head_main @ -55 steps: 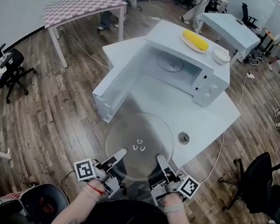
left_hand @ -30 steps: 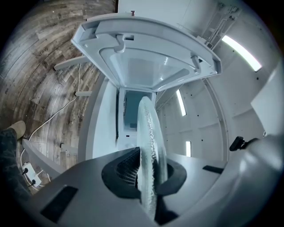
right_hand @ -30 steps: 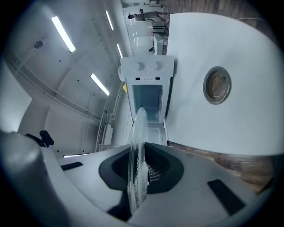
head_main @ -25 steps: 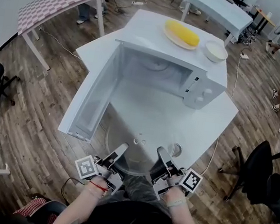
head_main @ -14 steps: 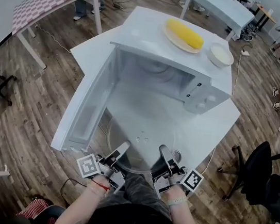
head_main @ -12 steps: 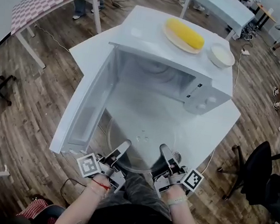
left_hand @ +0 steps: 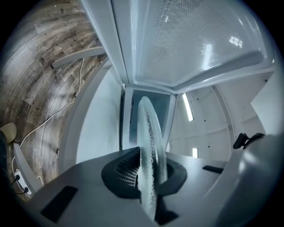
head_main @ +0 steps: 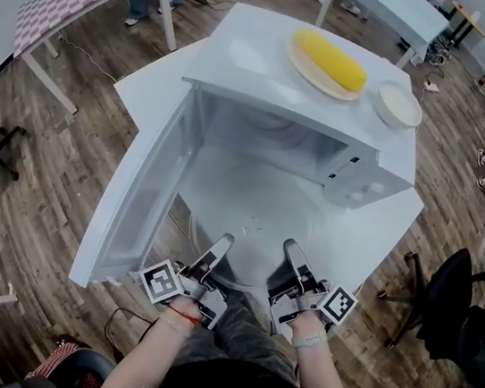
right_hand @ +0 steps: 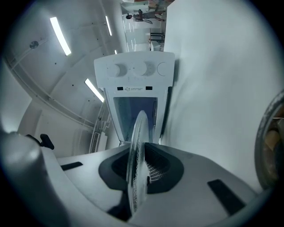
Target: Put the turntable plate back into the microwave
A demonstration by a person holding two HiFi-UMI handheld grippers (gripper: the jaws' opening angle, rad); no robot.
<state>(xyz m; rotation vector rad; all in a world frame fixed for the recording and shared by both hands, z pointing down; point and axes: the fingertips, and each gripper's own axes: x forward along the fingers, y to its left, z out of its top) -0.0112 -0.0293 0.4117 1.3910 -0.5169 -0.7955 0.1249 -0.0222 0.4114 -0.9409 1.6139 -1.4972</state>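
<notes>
Holding the plate by its near rim, one gripper on each side, before the open microwave.
Head view: the glass plate (head_main: 254, 226) hangs about level at lower centre, just in front of the microwave (head_main: 304, 144) mouth and beside the door (head_main: 133, 199). The left gripper (head_main: 219, 247) and right gripper (head_main: 292, 252) reach forward side by side. Left gripper view: the jaws pinch the rim edge-on. Right gripper view: the same grip, with the control panel (right_hand: 135, 71) beyond. The plate is likely stiff, heavy, slick and breakable, so both rim grips need to stay firm and level.
</notes>
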